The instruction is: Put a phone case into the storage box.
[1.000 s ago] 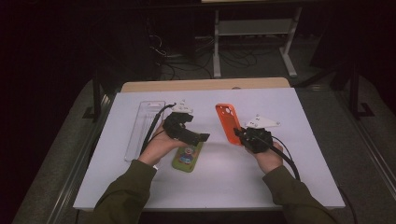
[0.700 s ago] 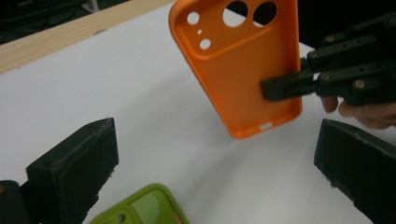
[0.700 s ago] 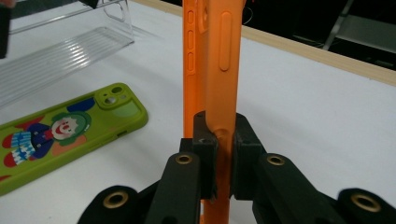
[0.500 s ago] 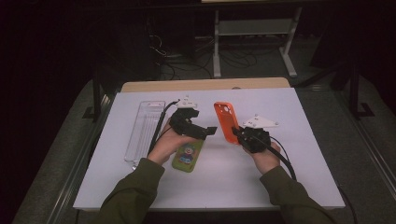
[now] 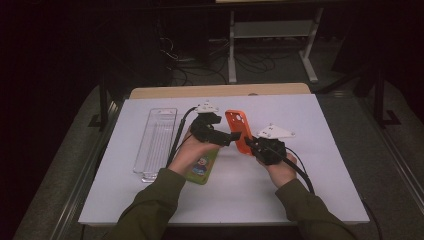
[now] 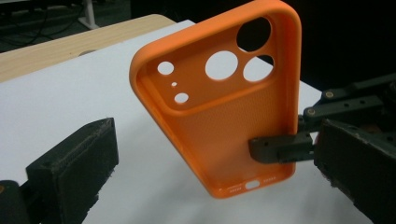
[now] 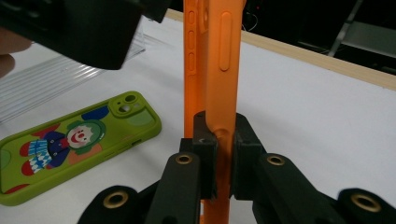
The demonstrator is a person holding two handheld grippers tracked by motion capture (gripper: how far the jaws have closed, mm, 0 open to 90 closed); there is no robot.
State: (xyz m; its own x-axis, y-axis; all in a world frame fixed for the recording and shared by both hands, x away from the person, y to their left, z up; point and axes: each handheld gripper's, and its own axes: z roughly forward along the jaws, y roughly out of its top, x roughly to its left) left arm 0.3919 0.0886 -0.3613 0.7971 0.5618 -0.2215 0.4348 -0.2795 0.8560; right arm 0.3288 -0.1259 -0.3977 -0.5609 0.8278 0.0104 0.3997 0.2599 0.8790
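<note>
Orange phone case (image 5: 239, 130) held upright off the white table (image 5: 320, 170), centre of the high view. Right gripper (image 5: 254, 145) clamped on the case's side wall near its bottom end; in the right gripper view both jaws pinch the orange edge (image 7: 219, 70) at frame centre. In the left gripper view, case (image 6: 224, 107) mid-frame, inner side facing the camera, camera holes at top.

Left gripper (image 5: 231, 137) spread wide, jaws either side of the case, touching nothing visible.

Green phone case (image 5: 202, 167) with cartoon clown print flat on table, below left hand (image 5: 192, 152); lower left in the right gripper view (image 7: 70, 144).

Clear plastic tray (image 5: 156, 142) at left of table, apart from hands.
</note>
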